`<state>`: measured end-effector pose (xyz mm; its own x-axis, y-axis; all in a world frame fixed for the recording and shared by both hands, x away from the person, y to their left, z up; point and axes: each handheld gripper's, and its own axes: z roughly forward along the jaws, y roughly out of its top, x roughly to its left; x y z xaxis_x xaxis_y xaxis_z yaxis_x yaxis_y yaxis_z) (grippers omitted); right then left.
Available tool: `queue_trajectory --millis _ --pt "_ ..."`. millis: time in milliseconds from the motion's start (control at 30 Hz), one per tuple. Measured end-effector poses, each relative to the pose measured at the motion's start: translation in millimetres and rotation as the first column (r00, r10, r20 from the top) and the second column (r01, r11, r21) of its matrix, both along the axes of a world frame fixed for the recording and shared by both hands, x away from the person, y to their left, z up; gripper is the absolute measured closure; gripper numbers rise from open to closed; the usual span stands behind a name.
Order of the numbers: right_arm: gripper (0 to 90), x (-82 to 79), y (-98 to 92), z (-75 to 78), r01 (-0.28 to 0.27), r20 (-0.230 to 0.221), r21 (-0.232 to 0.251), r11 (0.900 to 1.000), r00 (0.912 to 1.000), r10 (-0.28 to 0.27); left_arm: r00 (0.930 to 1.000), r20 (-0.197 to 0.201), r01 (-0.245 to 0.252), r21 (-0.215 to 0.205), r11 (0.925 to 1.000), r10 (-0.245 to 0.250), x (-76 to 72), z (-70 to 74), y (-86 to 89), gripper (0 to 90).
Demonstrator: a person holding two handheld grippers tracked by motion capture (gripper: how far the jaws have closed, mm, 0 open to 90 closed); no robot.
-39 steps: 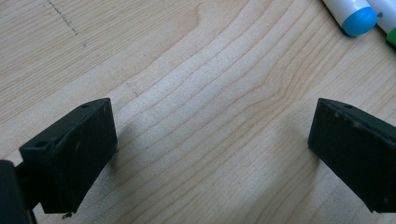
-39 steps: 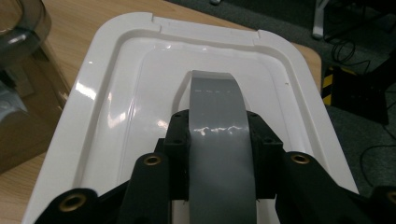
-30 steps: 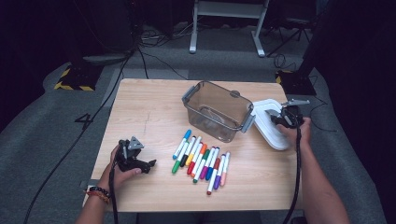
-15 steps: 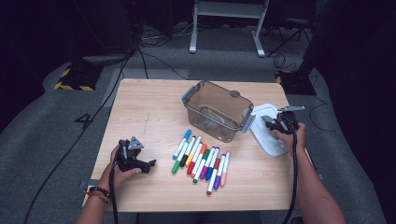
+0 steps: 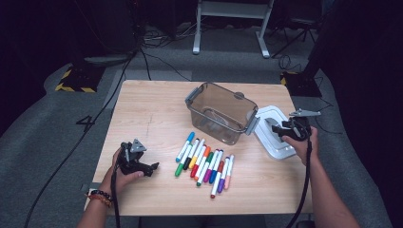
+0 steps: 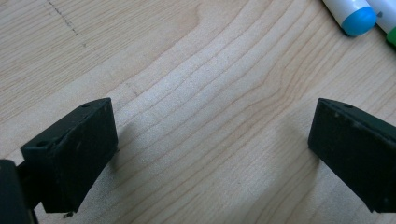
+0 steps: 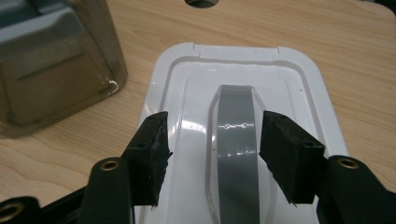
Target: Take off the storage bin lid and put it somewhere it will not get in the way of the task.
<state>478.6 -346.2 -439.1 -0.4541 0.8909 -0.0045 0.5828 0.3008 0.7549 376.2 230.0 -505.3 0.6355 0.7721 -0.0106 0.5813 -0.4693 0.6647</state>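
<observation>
A light wooden table (image 5: 142, 114) sits in the middle, its grain running lengthwise, with a small round hole (image 5: 239, 95) near the far edge. Around it spreads grey carpet (image 5: 57, 142), and a dark number four (image 5: 86, 123) is marked on the floor just left of the table. Black cables (image 5: 142, 61) snake across the carpet behind. There's a yellow-and-black striped block (image 5: 73, 83) at far left, another dark block (image 5: 300, 83) at far right, and white frame legs (image 5: 230, 23) at the back. The surroundings fall into deep shadow; light lands mostly on the tabletop.
</observation>
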Motion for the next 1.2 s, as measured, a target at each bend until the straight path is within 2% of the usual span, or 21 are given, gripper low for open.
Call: queue_trajectory --millis 33,200,233,300,433,500,633,733,900,967,1067,1200 --pt "40.8 -5.4 -1.9 3.9 -0.003 0.013 0.019 1.000 0.9999 0.003 1.0000 0.000 -0.001 0.000 1.0000 0.001 -0.1 0.0 -0.1 1.7" --pt "37.2 -16.4 -1.0 10.3 -0.030 0.031 0.023 0.999 0.9991 0.029 1.0000 0.000 -0.002 0.000 1.0000 0.002 -0.1 0.0 -0.1 1.7" --pt "35.7 -22.3 2.3 12.5 -0.055 0.032 0.025 0.998 0.9980 0.054 1.0000 0.000 -0.001 0.000 1.0000 0.001 -0.1 0.0 -0.1 1.7" --pt "35.2 -25.7 4.9 13.3 -0.070 0.031 0.028 0.997 0.9971 0.070 1.0000 0.000 -0.002 0.001 1.0000 0.002 -0.2 0.1 -0.1 1.7" --pt "32.7 -42.0 20.7 13.5 -0.159 0.026 0.007 0.987 0.9869 0.159 1.0000 0.006 0.002 0.004 1.0000 -0.002 0.0 0.1 0.2 1.7" --pt "32.0 -51.4 30.8 11.0 -0.204 0.022 0.000 0.979 0.9788 0.204 1.0000 0.006 0.001 0.004 1.0000 -0.001 0.0 0.1 0.1 1.7" --pt "29.9 -71.1 54.0 0.6 -0.291 -0.005 -0.013 0.957 0.9568 0.291 1.0000 0.006 0.001 0.004 1.0000 -0.001 0.0 0.1 0.1 1.7" --pt "27.4 -86.8 73.1 -9.7 -0.356 -0.030 -0.026 0.934 0.9343 0.355 1.0000 0.006 0.002 0.004 1.0000 -0.002 0.0 0.1 0.2 1.7" --pt "23.3 -113.2 100.8 -25.6 -0.437 -0.061 0.006 0.899 0.8976 0.437 1.0000 0.006 0.002 0.004 1.0000 -0.002 0.0 0.1 0.2 1.7" --pt "22.9 -122.3 111.3 -31.4 -0.449 -0.062 0.003 0.894 0.8918 0.448 1.0000 0.006 0.002 0.004 1.0000 -0.002 0.0 0.1 0.2 1.7" --pt "22.5 -132.8 126.0 -35.3 -0.485 -0.066 -0.005 0.875 0.8730 0.483 1.0000 0.000 0.001 0.000 1.0000 -0.001 -0.3 0.0 -0.1 1.7" --pt "22.5 -136.9 139.8 -34.2 -0.499 -0.043 -0.003 0.867 0.8660 0.498 1.0000 0.000 0.005 0.000 1.0000 -0.005 0.0 0.0 0.1 1.7"
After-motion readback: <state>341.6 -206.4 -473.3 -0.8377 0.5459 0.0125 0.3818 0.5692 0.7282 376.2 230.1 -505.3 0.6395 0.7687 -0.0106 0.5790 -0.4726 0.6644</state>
